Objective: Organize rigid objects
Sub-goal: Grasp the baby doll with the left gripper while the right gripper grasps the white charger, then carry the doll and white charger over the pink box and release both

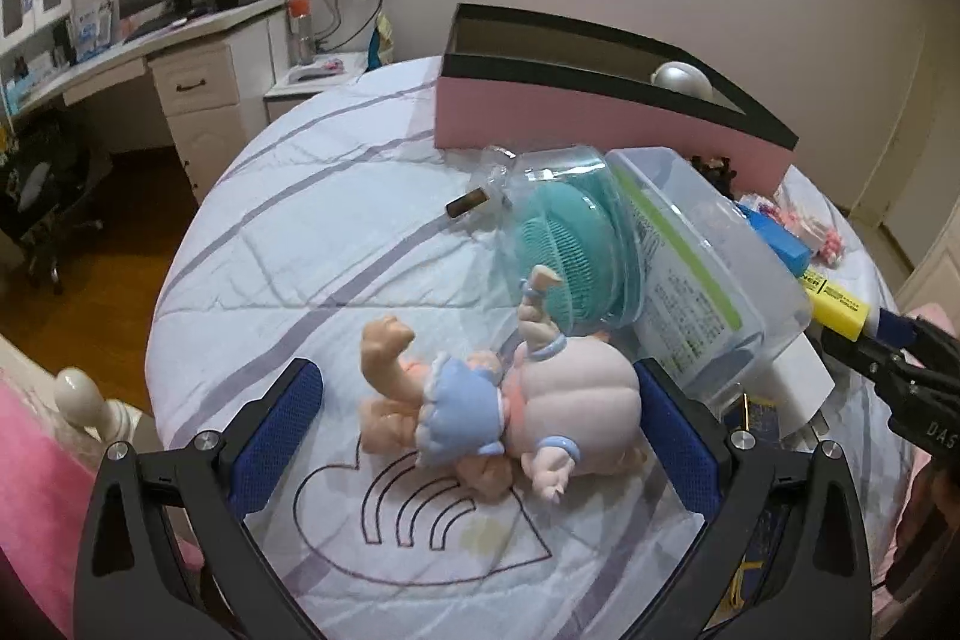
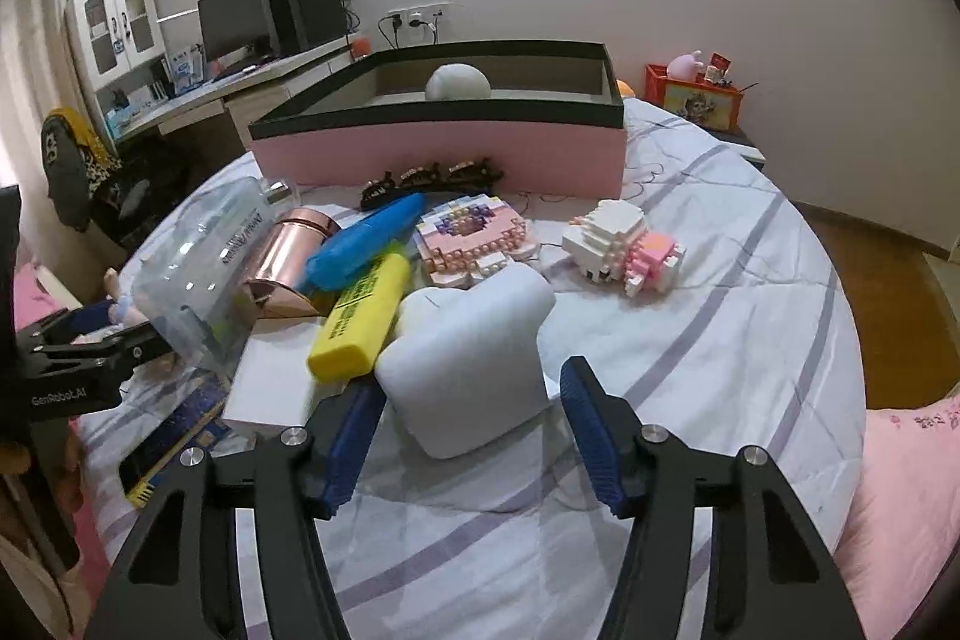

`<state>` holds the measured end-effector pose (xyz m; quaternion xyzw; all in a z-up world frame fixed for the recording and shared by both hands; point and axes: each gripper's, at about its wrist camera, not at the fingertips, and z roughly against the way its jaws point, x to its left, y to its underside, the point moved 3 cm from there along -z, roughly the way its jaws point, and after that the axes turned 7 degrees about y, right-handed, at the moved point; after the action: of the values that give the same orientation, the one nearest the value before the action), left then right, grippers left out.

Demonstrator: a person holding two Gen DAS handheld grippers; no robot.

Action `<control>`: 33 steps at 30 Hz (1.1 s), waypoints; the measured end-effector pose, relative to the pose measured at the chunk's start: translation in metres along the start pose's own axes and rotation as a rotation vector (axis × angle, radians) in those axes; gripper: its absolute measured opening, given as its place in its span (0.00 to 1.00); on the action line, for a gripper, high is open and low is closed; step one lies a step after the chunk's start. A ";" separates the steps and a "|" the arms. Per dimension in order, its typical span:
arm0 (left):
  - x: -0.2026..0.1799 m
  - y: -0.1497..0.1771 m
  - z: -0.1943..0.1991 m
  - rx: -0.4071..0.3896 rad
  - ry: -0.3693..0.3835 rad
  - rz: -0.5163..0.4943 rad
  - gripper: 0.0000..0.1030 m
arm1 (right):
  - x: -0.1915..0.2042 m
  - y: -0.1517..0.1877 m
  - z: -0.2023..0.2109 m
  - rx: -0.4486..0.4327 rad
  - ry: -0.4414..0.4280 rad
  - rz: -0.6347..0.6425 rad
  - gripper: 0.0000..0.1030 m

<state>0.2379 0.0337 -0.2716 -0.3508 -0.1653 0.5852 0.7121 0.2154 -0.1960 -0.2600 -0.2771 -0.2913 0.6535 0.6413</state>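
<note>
**Both grippers low over the bed, toys between the jaws**

Left gripper [image 1: 480, 430] hovers with jaws wide either side of a chubby doll figurine [image 1: 498, 400] lying on the striped bedspread [image 1: 288, 232]; the pads look clear of it. Right gripper [image 2: 474, 436] straddles a white cloud-shaped block [image 2: 474, 358], jaws half spread, left pad just beside it, right pad apart. Beyond lie a yellow highlighter [image 2: 360, 322], a blue marker [image 2: 366, 244], a clear plastic container [image 2: 198, 268] and two brick-built models [image 2: 624, 250]. Farthest back, the pink box [image 2: 444, 148] holds a grey rounded object [image 2: 459, 82].
</note>
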 end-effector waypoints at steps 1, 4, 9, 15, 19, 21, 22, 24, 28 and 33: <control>-0.001 -0.001 -0.001 -0.003 -0.009 -0.009 0.88 | 0.000 0.000 -0.001 -0.004 0.005 0.004 0.59; -0.006 -0.001 -0.001 -0.011 -0.011 -0.044 0.79 | 0.000 -0.002 -0.004 -0.004 0.010 0.011 0.60; -0.007 0.000 0.008 -0.024 0.003 -0.045 0.79 | -0.001 -0.004 -0.002 -0.017 -0.011 0.023 0.51; -0.010 -0.010 0.027 -0.058 0.029 -0.051 0.79 | -0.003 -0.008 0.007 -0.040 -0.017 0.015 0.51; -0.015 -0.019 0.039 -0.083 0.057 -0.060 0.79 | -0.007 -0.015 0.020 -0.073 -0.016 0.011 0.51; -0.020 -0.025 0.044 -0.096 0.056 -0.076 0.79 | -0.009 -0.020 0.027 -0.093 -0.012 0.009 0.51; -0.022 -0.030 0.048 -0.107 0.055 -0.084 0.79 | -0.010 -0.024 0.031 -0.105 -0.012 0.008 0.51; -0.026 -0.037 0.051 -0.122 0.068 -0.091 0.79 | -0.011 -0.031 0.038 -0.129 -0.017 0.009 0.51; -0.039 -0.067 0.059 -0.166 0.074 -0.135 0.79 | -0.012 -0.056 0.045 -0.165 -0.021 0.026 0.51; -0.055 -0.120 0.051 -0.198 0.126 -0.187 0.79 | -0.010 -0.095 0.047 -0.210 -0.059 0.041 0.51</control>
<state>0.2764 -0.0110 -0.1430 -0.4384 -0.2090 0.4738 0.7346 0.2454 -0.2063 -0.1588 -0.3293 -0.3714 0.6401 0.5864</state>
